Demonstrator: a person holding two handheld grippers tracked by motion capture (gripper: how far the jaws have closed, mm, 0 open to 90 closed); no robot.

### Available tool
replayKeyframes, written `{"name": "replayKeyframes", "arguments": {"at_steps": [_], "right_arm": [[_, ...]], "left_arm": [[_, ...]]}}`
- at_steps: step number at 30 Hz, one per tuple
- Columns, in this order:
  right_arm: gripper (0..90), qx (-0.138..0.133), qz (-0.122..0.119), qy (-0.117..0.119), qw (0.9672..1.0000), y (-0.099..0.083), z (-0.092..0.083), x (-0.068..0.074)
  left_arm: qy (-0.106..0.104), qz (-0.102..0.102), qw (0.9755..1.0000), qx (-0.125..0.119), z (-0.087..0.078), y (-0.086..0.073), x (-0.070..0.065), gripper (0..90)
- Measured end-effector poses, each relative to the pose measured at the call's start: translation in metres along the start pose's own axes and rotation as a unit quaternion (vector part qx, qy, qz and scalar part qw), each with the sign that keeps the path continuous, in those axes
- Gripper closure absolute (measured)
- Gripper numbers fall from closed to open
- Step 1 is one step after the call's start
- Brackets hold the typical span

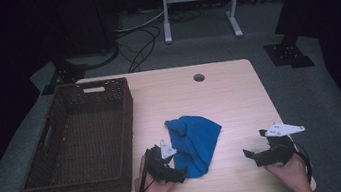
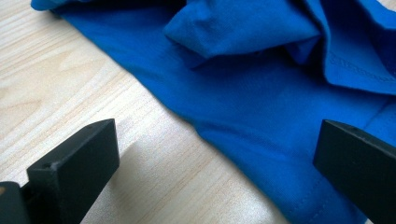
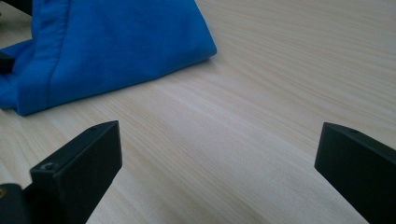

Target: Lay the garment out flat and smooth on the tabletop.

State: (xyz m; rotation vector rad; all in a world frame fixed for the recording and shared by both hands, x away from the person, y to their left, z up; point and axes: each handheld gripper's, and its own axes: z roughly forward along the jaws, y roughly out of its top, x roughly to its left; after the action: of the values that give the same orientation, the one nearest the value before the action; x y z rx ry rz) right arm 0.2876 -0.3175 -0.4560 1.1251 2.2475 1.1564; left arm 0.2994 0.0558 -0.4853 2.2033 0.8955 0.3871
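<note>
A crumpled blue cloth lay on the table near the front edge, just right of the basket and apart from it; the left claw sat at the cloth's near left corner, its jaws spread wide and holding nothing; in the left gripper view one jaw stood over bare wood and the other over the cloth, so the hem ran between them; the right claw hovered well to the right of the cloth, also wide open and empty, with the cloth seen ahead and to one side across bare table. The step in hand looked like the approach to a first grasp, probably to fold the cloth or carry it to the basket; which of the two could not be told. The next move would call for the left claw to sink onto the hem and close on a single layer; the right claw would need to travel to the far side and take another edge.
</note>
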Motion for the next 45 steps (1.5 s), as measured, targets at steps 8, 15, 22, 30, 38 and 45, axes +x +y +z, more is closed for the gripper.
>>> {"name": "replayKeyframes", "arguments": {"at_steps": [8,15,22,30,38,45], "right_arm": [[0.0,-0.009,-0.004,0.008,0.9999,0.009,0.003,0.000],[3.1,-0.015,-0.012,0.019,0.9996,0.020,0.006,0.002],[4.9,-0.020,-0.020,0.028,0.9992,0.031,0.009,0.004],[7.2,-0.030,-0.024,0.043,0.9983,0.043,0.011,0.005],[9.0,-0.031,-0.032,0.054,0.9975,0.057,0.017,0.010],[9.0,-0.030,-0.042,0.060,0.9969,0.066,0.024,0.015]], "left_arm": [[0.000,0.000,1.0000,0.000,0.000,0.000,0.000,0.1],[0.000,0.000,1.0000,0.000,0.000,0.000,0.000,0.1],[0.000,0.000,1.0000,0.000,0.000,0.000,0.000,0.1],[0.000,0.000,1.0000,0.000,0.000,0.000,0.000,0.1],[0.000,0.000,1.0000,0.000,0.000,0.000,0.000,0.1],[0.000,-0.001,1.0000,-0.001,0.000,0.000,0.000,0.1]]}}
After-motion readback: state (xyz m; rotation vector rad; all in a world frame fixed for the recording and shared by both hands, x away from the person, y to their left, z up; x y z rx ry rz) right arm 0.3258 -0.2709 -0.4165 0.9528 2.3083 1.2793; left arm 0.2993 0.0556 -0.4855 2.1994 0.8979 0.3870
